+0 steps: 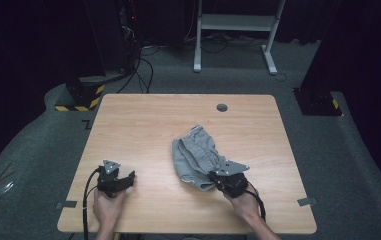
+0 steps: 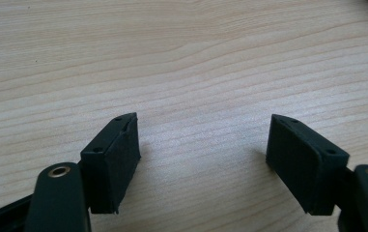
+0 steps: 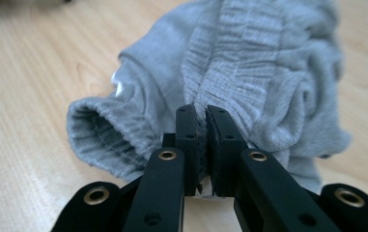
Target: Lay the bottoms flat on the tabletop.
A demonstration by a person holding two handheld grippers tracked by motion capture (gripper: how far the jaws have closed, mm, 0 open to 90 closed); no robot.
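A crumpled grey garment (image 1: 197, 155) with a ribbed waistband lies on the wooden table (image 1: 143, 125), right of the middle. My right gripper (image 1: 218, 177) is at the garment's near edge. In the right gripper view its jaws stand nearly together, pinching a fold of the grey garment (image 3: 249, 67) at the ribbed band; the right gripper (image 3: 203, 126) is shut on the cloth. My left gripper (image 1: 128, 177) rests near the table's front left. In the left gripper view the left gripper (image 2: 203, 140) stands open over bare wood, nothing between its jaws.
A round cable hole (image 1: 222, 107) sits near the table's far edge. Beyond the table are a white desk frame (image 1: 235, 30), dark equipment with cables (image 1: 128, 50) and black-and-yellow striped bases (image 1: 80, 97) on grey carpet.
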